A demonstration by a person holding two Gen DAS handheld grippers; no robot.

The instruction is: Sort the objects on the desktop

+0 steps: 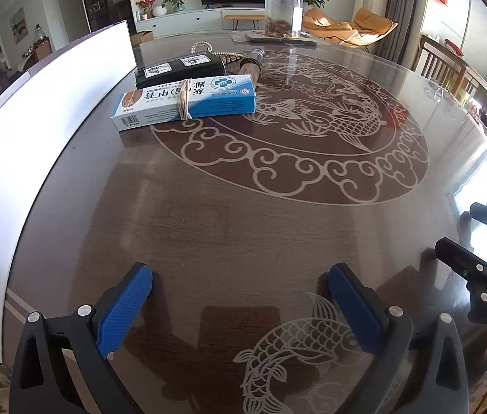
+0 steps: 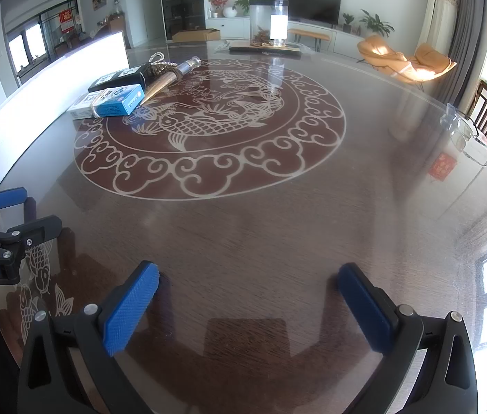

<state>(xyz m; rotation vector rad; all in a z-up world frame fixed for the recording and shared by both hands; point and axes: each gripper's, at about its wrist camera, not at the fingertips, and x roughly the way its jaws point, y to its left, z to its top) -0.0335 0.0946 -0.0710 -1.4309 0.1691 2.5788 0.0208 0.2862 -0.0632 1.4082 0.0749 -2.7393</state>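
A blue and white medicine box bound with a rubber band lies on the round glass-topped table, at the far left. Behind it lie a black box, a horn-shaped sheathed object and a bead string. The right wrist view shows the same group: medicine box, black box, horn object. My left gripper is open and empty over the near table. My right gripper is open and empty, to the right of the left one.
A white board stands along the table's left edge. A clear jar on a flat tray sits at the far side. Glasses lie at the right edge. Chairs stand beyond the table.
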